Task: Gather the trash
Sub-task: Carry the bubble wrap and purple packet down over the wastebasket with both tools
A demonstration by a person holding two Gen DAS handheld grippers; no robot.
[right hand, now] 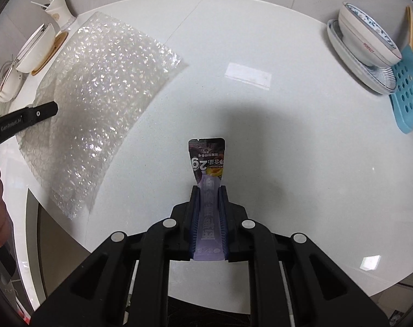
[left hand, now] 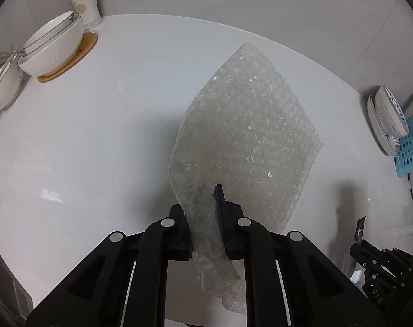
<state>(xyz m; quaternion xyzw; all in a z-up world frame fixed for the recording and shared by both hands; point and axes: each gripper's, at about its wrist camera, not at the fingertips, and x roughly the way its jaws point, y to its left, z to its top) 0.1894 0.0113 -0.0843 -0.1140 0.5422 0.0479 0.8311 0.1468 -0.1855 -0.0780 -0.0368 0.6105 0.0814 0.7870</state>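
Both wrist views are evenly lit and fairly bright, soft indoor light from overhead. The white table (right hand: 260,125) carries a rectangular glare patch at upper centre of the right wrist view, and a smaller one at lower right. The bubble wrap (right hand: 97,90) sparkles with many pinpoint highlights there; in the left wrist view it looks duller, with a few glints. A broad soft shadow sits at centre of the right view around the snack wrapper (right hand: 207,160). In the left view, shadow lies beneath the sheet and at lower right. Strong fisheye curvature bends the table edge; corners vignette to black. Focus is sharp centrally, slightly soft at the rims.
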